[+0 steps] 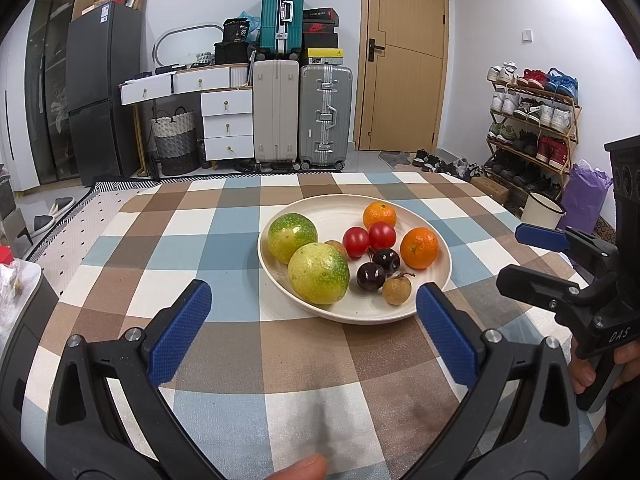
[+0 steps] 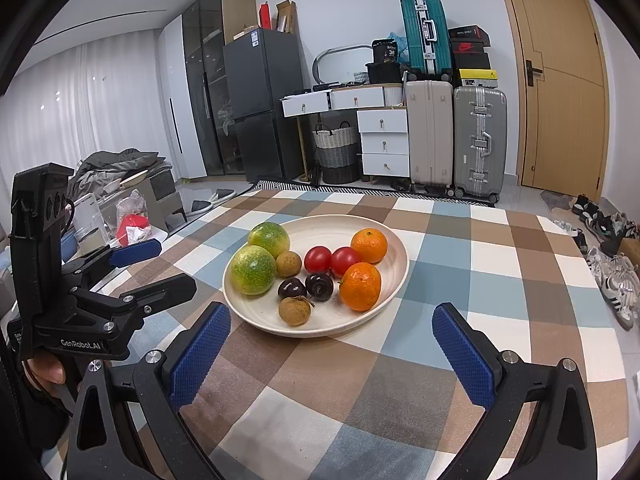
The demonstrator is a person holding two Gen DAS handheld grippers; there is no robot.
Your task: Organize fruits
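Observation:
A cream plate (image 1: 400,312) (image 2: 392,296) sits on the checked tablecloth and holds all the fruit: two green-yellow passion fruits (image 1: 318,273) (image 2: 253,269), two oranges (image 1: 419,248) (image 2: 360,286), two red tomatoes (image 1: 355,241) (image 2: 318,259), two dark cherries (image 1: 371,276) (image 2: 319,286) and two brown longans (image 1: 396,289) (image 2: 295,311). My left gripper (image 1: 314,334) is open and empty, just short of the plate's near rim; it also shows in the right wrist view (image 2: 158,266). My right gripper (image 2: 331,354) is open and empty in front of the plate; it shows at the right in the left wrist view (image 1: 520,256).
The checked tablecloth (image 1: 224,216) (image 2: 500,280) covers the table to its edges. Behind stand suitcases (image 1: 326,116), a white drawer unit (image 1: 226,124), a fridge (image 1: 100,92), a door (image 1: 404,56) and a shoe rack (image 1: 532,128). Clutter lies off the table's left side (image 2: 128,220).

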